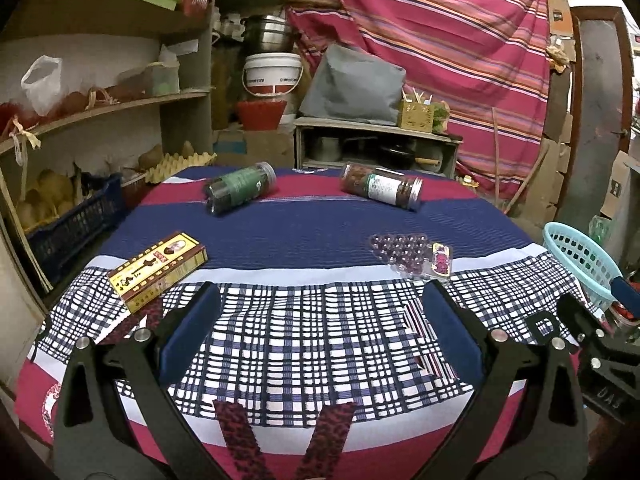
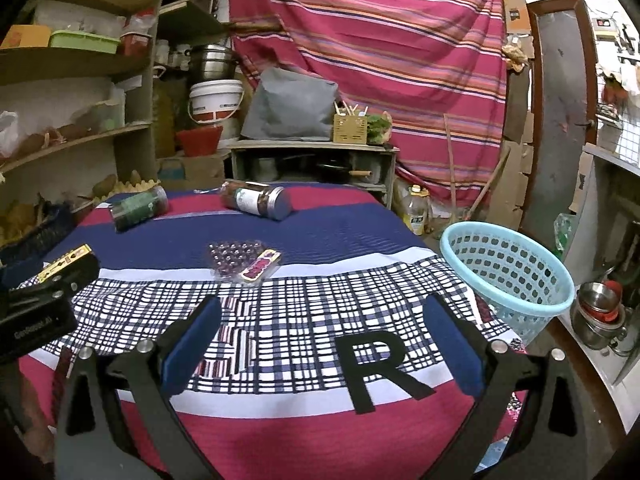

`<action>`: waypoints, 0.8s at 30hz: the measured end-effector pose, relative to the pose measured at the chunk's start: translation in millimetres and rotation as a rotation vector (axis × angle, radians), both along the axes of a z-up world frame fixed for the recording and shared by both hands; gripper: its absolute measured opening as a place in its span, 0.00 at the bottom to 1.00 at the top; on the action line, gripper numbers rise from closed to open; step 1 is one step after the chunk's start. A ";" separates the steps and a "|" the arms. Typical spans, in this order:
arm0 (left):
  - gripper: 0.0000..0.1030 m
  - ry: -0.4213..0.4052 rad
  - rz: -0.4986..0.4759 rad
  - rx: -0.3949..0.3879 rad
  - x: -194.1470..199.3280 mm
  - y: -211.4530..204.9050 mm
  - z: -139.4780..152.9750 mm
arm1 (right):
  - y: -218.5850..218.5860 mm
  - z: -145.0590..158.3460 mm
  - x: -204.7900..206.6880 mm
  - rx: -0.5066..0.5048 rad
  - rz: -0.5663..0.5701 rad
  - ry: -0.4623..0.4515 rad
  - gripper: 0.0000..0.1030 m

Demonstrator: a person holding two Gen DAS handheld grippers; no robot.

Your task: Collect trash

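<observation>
- Trash lies untouched on the tablecloth (image 1: pixel 320 232): blister tray (image 2: pixel 236 258) at frame centre, yellow box (image 1: pixel 158 270) at left, two jars (image 1: pixel 240 188) (image 1: pixel 382 186) on their sides behind.
- Left gripper (image 1: pixel 320 320) and right gripper (image 2: pixel 320 320) are wide apart, empty.
- Jars could roll if nudged.
- Basket (image 2: pixel 506 276) at right overhangs the edge; a bump might tip it.

Right tongs (image 2: pixel 320 340): wide apart, empty, above checked cloth (image 2: pixel 280 320).
Left tongs (image 2: pixel 48 292): at left edge, state unclear.
Worktop far end: green jar (image 2: pixel 138 208) and brown jar (image 2: pixel 256 200), both lying down, apart.
Middle: blister tray (image 2: pixel 234 258) touching small pink packet (image 2: pixel 260 266).
Left: yellow box (image 2: pixel 66 262), partly hidden.
Right edge: blue basket (image 2: pixel 506 276), upright, just beside worktop.
</observation>
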State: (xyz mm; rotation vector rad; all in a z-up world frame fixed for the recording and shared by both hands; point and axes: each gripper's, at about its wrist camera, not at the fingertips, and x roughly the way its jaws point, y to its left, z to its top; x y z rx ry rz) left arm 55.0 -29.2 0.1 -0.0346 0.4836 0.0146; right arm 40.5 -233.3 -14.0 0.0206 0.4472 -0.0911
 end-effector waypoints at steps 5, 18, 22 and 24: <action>0.95 -0.012 -0.008 0.020 -1.9 -4.5 -0.1 | 0.2 -0.2 -0.3 0.002 0.001 -0.001 0.95; 0.95 -0.042 -0.018 0.062 -9.2 -12.2 2.5 | 0.6 -0.6 -0.3 0.008 -0.001 0.001 0.95; 0.95 -0.039 -0.015 0.055 -8.9 -11.5 2.2 | 0.8 -0.5 -0.6 0.008 -0.001 0.000 0.95; 0.95 -0.036 -0.012 0.055 -8.6 -11.1 2.2 | 0.4 -0.4 -0.4 0.010 -0.001 0.000 0.95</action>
